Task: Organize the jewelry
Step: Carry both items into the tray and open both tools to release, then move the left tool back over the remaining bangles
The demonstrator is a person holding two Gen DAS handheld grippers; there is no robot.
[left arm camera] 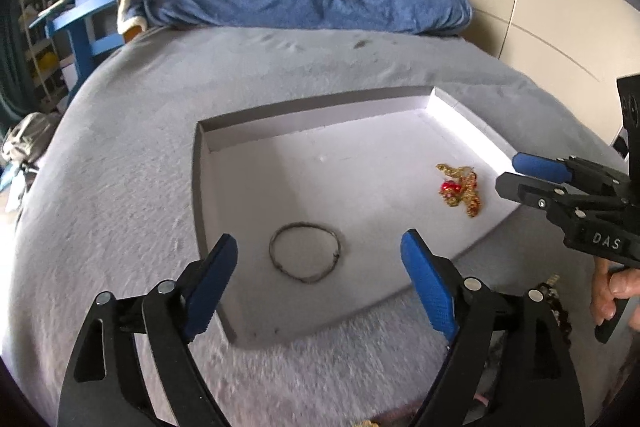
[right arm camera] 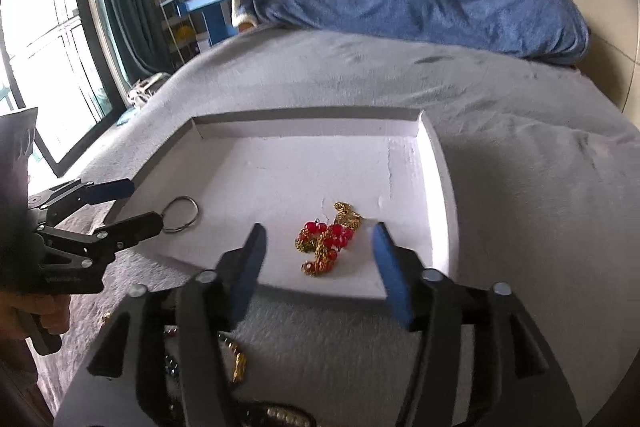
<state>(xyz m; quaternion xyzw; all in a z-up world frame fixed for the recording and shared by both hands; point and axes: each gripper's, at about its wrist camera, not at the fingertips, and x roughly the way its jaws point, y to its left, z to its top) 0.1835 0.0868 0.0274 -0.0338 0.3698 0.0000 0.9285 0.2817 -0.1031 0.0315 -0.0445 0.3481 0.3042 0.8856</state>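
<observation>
White card forms the shallow tray [left arm camera: 224, 147] on the bed [left arm camera: 120, 187], and both sorted pieces lie inside it: the wire bangle [left arm camera: 306, 253] by its near-left wall, the gold chain with red beads [right arm camera: 326, 241] toward its right wall. Left gripper [left arm camera: 320, 267] and right gripper [right arm camera: 318, 259] both hang over the tray's near edge, fingers wide and empty, probably just after letting go. Unsorted jewelry [right arm camera: 236, 359] nearer than the tray is mostly hidden behind the fingers.

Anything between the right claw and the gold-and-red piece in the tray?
Nothing visible. The right claw is open, its fingers either side of the gold-and-red piece, which lies loose on the white tray floor. The ring sits well off toward the left claw.
</observation>
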